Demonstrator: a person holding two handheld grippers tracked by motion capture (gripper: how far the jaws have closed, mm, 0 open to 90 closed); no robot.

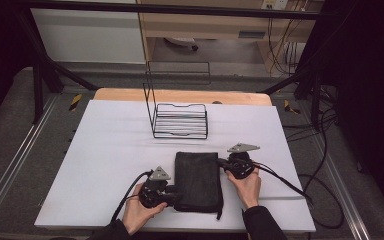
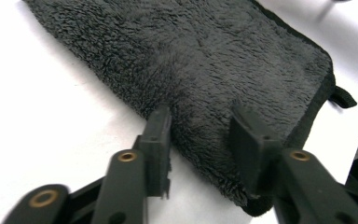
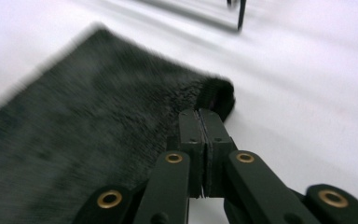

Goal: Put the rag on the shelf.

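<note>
We see 1 folded black towel (image 1: 198, 181) lying flat on the white table (image 1: 105, 150), near the front edge, approx. centred btwn the two hands. Its long axis runs front-to-back, i.e. away from the person; short sides face the person and the wire rack (image 1: 180, 120). A small loop tag sticks out at the near right corner (image 2: 342, 97).

L gripper (image 1: 172, 196) sits at the towel's near left corner. In the left gripper view its jaws stand apart, straddling the towel's edge: one finger (image 2: 156, 140) on bare table just beside the pile, the other finger (image 2: 251, 140) over the fabric. Nothing clamped.

R gripper (image 1: 224, 163) is at the towel's far right edge, held by the right hand (image 1: 247, 187). In the right gripper view (image 3: 204, 140) the jaws are pressed together just beside the towel's corner; we can't tell whether any fabric is pinched btwn them. That view is blurred.

Count: 1 towel, 1 rack, 2 grippers, 2 hands. The rack stands upright behind the towel, well apart from it, w/ a tall wire back frame. The left hand (image 1: 137, 212) grips the L unit; cables trail from both.
</note>
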